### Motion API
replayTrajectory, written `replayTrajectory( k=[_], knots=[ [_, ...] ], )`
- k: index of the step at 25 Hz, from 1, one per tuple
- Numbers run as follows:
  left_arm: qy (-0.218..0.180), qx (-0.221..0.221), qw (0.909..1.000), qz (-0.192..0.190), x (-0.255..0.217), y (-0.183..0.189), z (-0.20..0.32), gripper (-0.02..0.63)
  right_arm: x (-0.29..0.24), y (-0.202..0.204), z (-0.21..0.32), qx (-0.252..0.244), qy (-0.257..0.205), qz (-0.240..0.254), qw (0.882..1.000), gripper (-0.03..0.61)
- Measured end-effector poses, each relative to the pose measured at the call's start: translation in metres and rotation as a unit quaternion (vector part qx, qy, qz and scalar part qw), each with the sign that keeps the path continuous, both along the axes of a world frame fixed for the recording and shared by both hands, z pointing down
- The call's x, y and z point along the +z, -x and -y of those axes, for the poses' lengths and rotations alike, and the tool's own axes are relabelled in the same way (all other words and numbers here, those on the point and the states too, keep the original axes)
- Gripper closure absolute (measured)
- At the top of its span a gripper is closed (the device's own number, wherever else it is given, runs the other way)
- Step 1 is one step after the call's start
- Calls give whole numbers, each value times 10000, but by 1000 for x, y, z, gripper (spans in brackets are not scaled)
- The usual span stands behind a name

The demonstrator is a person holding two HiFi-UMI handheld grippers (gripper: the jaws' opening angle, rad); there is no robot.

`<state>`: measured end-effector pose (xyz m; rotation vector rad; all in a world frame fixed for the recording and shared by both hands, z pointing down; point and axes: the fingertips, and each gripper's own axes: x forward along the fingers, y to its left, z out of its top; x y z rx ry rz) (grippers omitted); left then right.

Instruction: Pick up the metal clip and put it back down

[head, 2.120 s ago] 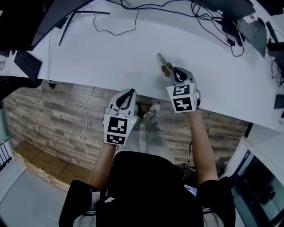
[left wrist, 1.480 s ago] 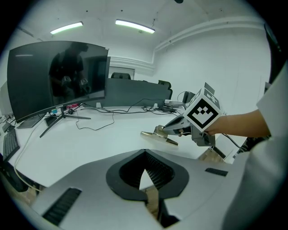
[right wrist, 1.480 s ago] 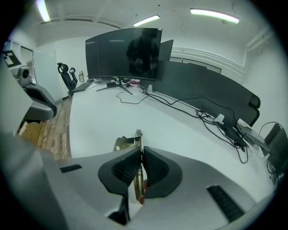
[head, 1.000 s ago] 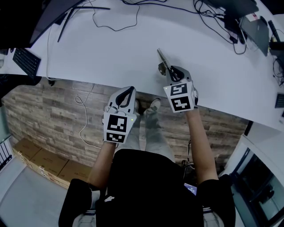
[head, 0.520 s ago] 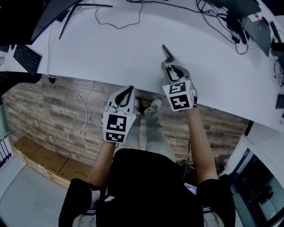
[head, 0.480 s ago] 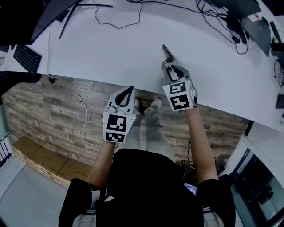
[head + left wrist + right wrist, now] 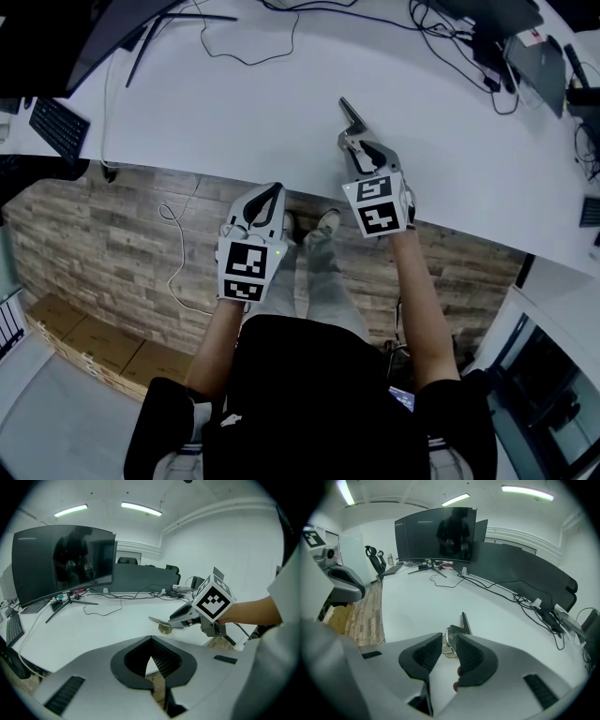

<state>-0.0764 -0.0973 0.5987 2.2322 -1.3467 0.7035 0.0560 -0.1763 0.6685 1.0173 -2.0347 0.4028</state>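
Note:
The metal clip [image 7: 351, 116] lies on the white desk [image 7: 234, 103], with its long handle pointing away from me. My right gripper [image 7: 355, 142] sits right behind it, jaws a little apart and opening. The clip's near end [image 7: 454, 634] shows in the gap at the jaw tips, and the pads do not press on it. From the left gripper view, the clip [image 7: 163, 627] lies just off the right gripper's [image 7: 177, 620] tips. My left gripper [image 7: 275, 192] hangs off the desk's front edge, over the floor, shut and holding nothing [image 7: 151, 645].
A large curved monitor [image 7: 433, 534] and its stand [image 7: 178, 23] are at the back left. A keyboard [image 7: 56, 131] sits at far left. Cables [image 7: 253, 42] cross the back of the desk, and a laptop and plugs [image 7: 530, 56] crowd the back right. The desk's front edge [image 7: 187, 173] runs just below the right gripper.
The right gripper's jaws were shut on the clip and have parted. The clip now rests on the desk, slightly farther from me. The left gripper has stayed put.

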Motion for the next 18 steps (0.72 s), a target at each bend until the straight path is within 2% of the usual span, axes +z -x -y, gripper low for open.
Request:
replayTrajectory(
  k=[6, 18],
  knots=[
    [-160, 50, 9999, -17, -16, -3, 8, 604, -19, -5, 2, 107, -177, -47, 9998, 503],
    [-614, 164, 9980, 10, -66, -4, 30, 604, -67, -12, 0, 410, -483, 165, 9979, 543]
  ],
)
